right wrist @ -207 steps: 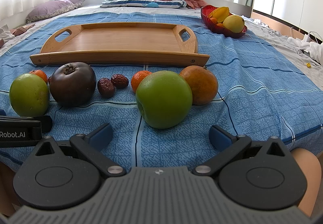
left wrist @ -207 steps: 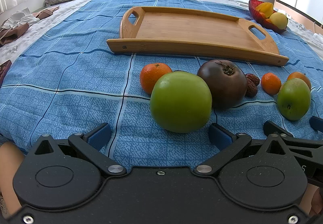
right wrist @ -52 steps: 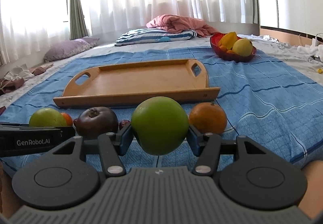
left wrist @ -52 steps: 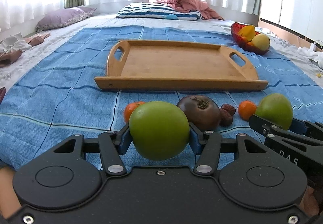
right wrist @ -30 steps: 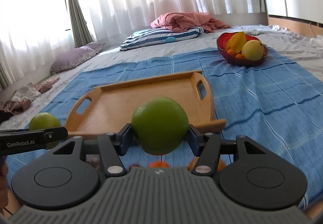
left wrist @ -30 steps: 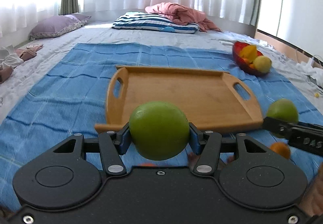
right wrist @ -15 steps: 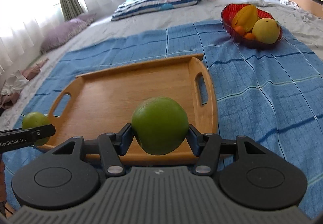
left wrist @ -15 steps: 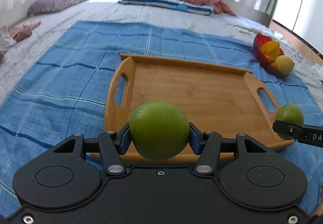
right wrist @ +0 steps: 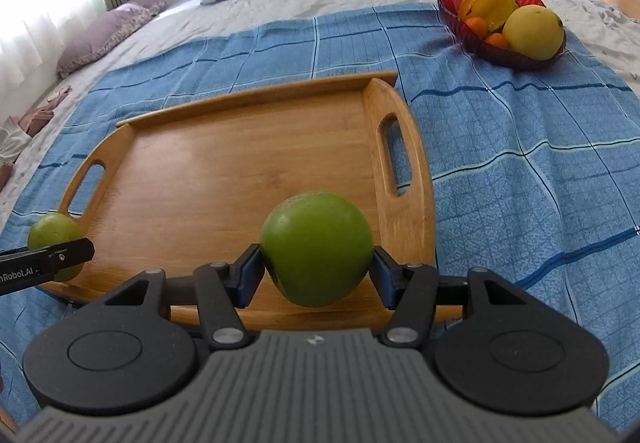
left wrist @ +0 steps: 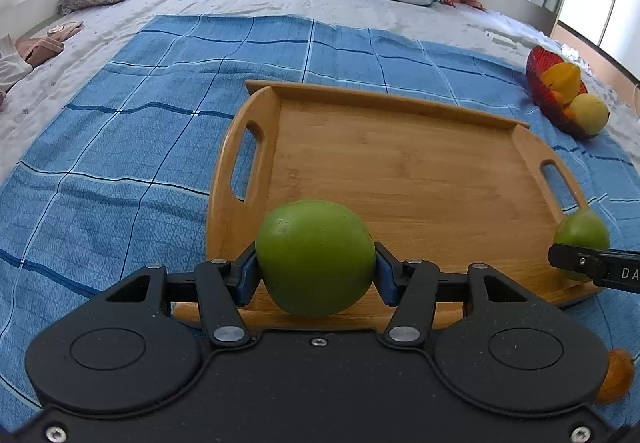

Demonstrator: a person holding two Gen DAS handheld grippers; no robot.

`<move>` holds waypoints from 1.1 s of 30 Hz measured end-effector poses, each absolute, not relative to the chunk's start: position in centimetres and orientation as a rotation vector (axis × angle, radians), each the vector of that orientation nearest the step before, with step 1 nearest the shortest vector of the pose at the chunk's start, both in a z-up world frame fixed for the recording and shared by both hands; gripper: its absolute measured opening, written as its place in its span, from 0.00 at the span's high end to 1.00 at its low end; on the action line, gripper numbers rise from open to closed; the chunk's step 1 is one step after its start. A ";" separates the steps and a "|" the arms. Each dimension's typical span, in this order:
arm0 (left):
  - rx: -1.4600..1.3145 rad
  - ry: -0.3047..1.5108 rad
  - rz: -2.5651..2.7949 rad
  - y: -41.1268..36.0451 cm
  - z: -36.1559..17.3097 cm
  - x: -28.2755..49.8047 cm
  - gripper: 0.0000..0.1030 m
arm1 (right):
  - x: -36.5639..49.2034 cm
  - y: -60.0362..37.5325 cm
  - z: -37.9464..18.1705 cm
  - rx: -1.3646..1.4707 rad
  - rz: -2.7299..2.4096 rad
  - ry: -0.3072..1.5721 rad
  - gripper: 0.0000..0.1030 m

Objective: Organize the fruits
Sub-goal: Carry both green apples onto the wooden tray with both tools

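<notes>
Blue blanket [left wrist: 120, 171], smooth green fruit [left wrist: 315, 257]

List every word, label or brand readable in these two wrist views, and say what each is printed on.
"nRobot.AI": white print on the black finger of the left gripper at the left edge of the right wrist view; its start is cut off by the frame.
"DA": white letters on the black finger of the right gripper at the right edge of the left wrist view; the rest runs out of frame.
Nothing else is readable: the wooden tray, green apples and red fruit bowl show no text.
</notes>
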State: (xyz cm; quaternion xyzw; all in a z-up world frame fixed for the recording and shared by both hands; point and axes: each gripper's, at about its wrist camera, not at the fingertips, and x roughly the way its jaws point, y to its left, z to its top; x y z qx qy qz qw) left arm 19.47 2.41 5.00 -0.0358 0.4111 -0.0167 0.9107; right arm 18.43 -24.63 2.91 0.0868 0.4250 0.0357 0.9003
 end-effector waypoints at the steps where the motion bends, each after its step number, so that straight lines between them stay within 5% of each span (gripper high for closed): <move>1: -0.074 0.849 -0.033 2.4 4.9 19.5 0.48 | 18.4 -24.6 2.8 0.176 0.071 0.882 0.42; 25: -0.058 0.841 -0.037 2.1 3.4 19.5 0.49 | 18.5 -24.6 2.2 0.162 0.067 0.885 0.41; 33: -0.030 0.836 -0.032 1.9 3.2 19.0 0.41 | 18.4 -24.6 2.3 0.164 0.068 0.883 0.32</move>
